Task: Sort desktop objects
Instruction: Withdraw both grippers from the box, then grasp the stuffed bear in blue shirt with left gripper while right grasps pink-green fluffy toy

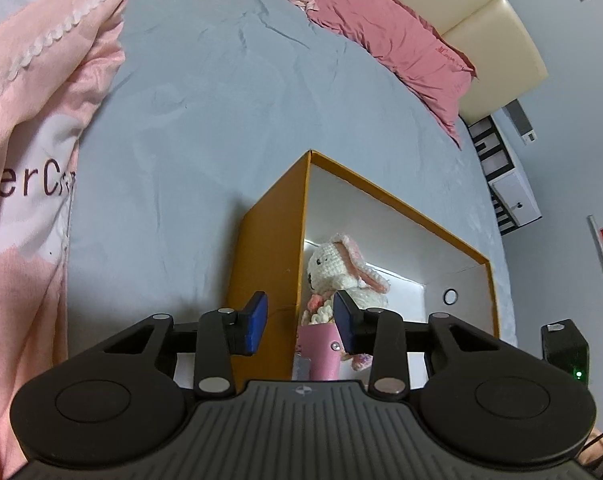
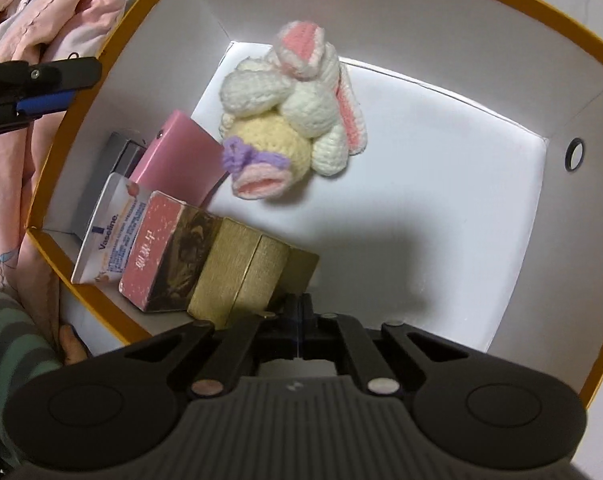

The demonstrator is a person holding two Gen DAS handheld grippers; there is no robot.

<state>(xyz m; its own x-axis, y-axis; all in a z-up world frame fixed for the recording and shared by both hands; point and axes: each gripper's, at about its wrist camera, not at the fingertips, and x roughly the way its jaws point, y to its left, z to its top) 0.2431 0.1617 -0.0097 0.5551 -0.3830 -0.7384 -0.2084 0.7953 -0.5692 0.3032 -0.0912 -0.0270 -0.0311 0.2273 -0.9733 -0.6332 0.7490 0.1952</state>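
An orange box (image 1: 265, 260) with a white inside stands on the bed. In it lie a crochet bunny (image 2: 297, 120), a pink box (image 2: 181, 156), a Vaseline tube (image 2: 105, 232), a pink and brown carton (image 2: 161, 256), a gold box (image 2: 237, 272) and a grey box (image 2: 117, 156). My right gripper (image 2: 299, 320) points down into the box beside the gold box, shut with nothing between its fingers. My left gripper (image 1: 301, 320) hangs open at the box's near corner, its blue pads (image 1: 257, 320) apart and pressing on nothing. The bunny (image 1: 341, 268) shows beyond it.
The box rests on a grey bed sheet (image 1: 201, 120). A pink quilt (image 1: 33, 120) lies to the left, a pink pillow (image 1: 393, 40) and cream headboard (image 1: 481, 20) at the far end. A striped sleeve (image 2: 9, 340) and a hand (image 2: 71, 344) sit by the box's rim (image 2: 97, 296).
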